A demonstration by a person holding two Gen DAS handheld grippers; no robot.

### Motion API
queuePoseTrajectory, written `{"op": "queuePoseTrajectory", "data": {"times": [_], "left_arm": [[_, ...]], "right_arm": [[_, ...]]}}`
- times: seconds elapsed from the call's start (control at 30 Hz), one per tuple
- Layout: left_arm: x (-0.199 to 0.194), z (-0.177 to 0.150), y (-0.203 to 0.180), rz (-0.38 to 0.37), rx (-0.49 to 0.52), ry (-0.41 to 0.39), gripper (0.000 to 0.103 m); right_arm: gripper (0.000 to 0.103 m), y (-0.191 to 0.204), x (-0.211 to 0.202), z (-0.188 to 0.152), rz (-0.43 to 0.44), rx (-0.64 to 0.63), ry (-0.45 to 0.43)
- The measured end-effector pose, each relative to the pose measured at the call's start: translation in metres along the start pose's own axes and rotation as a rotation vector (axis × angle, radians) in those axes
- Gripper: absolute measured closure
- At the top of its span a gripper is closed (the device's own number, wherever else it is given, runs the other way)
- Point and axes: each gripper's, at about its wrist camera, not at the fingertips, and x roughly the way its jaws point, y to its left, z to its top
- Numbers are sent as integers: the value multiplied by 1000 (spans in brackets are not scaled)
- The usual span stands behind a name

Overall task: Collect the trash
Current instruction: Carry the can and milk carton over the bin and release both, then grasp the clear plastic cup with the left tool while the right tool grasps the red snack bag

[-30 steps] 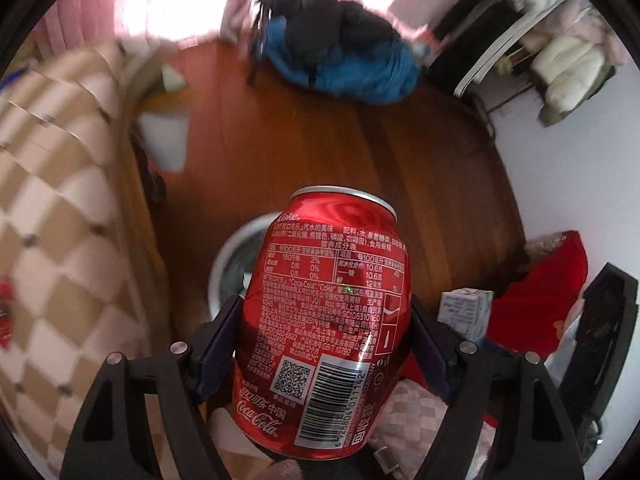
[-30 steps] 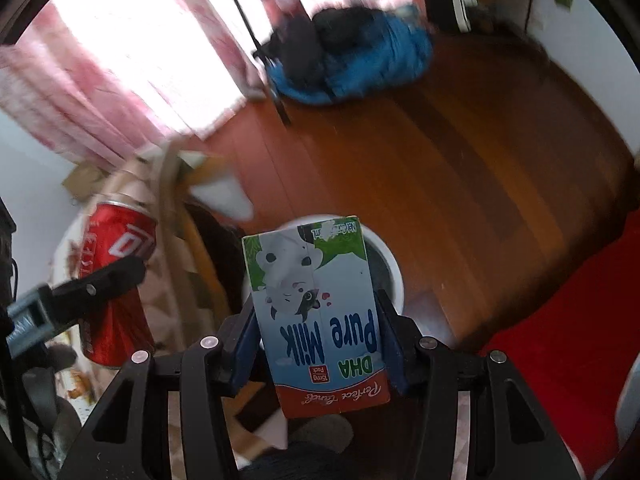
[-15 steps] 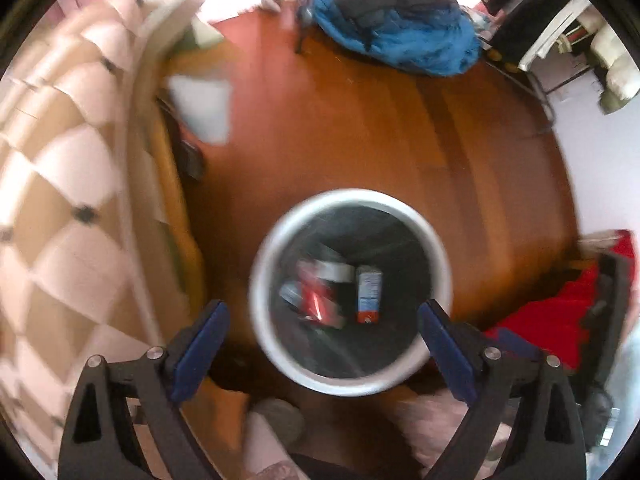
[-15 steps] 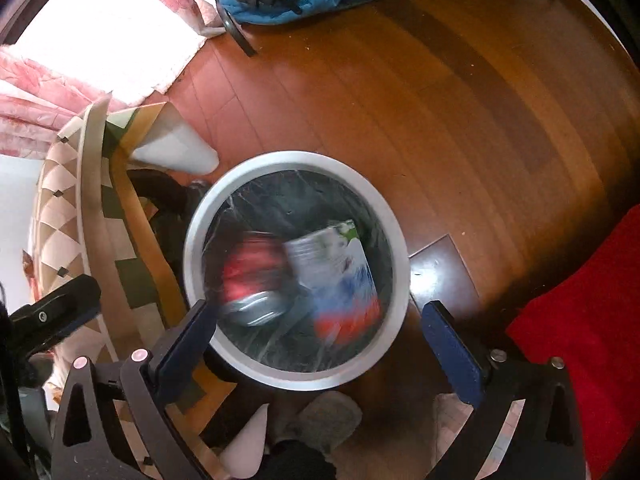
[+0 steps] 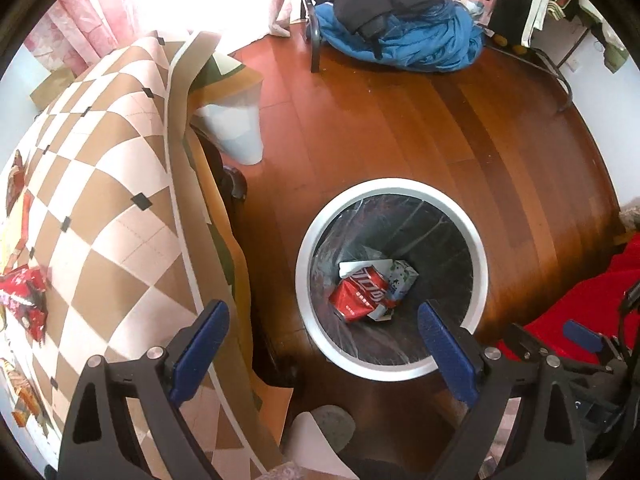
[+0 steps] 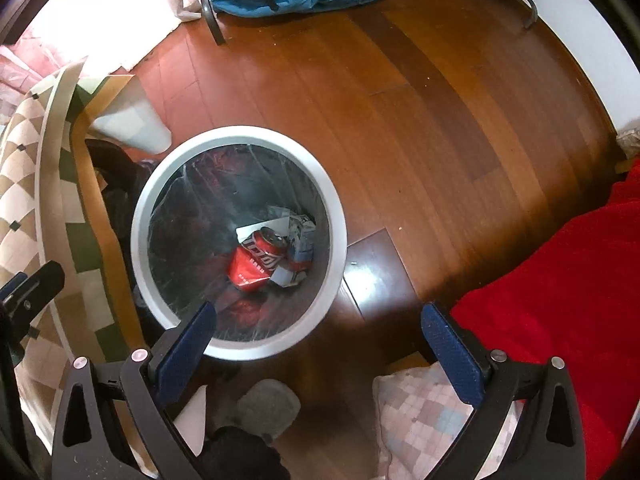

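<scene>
A round bin with a white rim (image 5: pixel 306 248) (image 6: pixel 140 216) and a dark liner stands on the wooden floor below both grippers. A red cola can (image 5: pixel 360 290) (image 6: pixel 258 258) lies on its side at the bottom, beside a milk carton (image 5: pixel 400 280) (image 6: pixel 302 240). My left gripper (image 5: pixel 322 344) is open and empty above the bin's near left edge. My right gripper (image 6: pixel 318 344) is open and empty above the bin's near right edge. A red wrapper (image 5: pixel 24 296) lies on the checkered tablecloth (image 5: pixel 100 200) at the left.
The table with the checkered cloth stands left of the bin. A white container (image 5: pixel 236 132) sits on the floor under it. A blue and black pile of clothes (image 5: pixel 400 28) lies on a chair far off. A red blanket (image 6: pixel 560 300) is at the right.
Both grippers opened; the can and the milk carton dropped into the bin and now lie still at its bottom. Both views tilted down over the bin.
</scene>
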Motion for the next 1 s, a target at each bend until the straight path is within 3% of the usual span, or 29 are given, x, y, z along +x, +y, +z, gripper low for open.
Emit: {"op": "queuePoseTrajectory", "data": {"times": [0.33, 0.7, 0.83, 1.0], "left_arm": [[-57, -14, 17, -8, -8, -95, 7], [-165, -33, 56, -6, -66, -250, 7], [-202, -41, 90, -24, -120, -312, 7], [-228, -59, 169, -6, -248, -354, 7]], "right_arm": [[0, 8, -70, -19, 15, 11, -108], [0, 43, -188, -59, 106, -12, -280], [0, 71, -230, -72, 164, -41, -336], [0, 135, -264, -82, 263, -140, -354]]}}
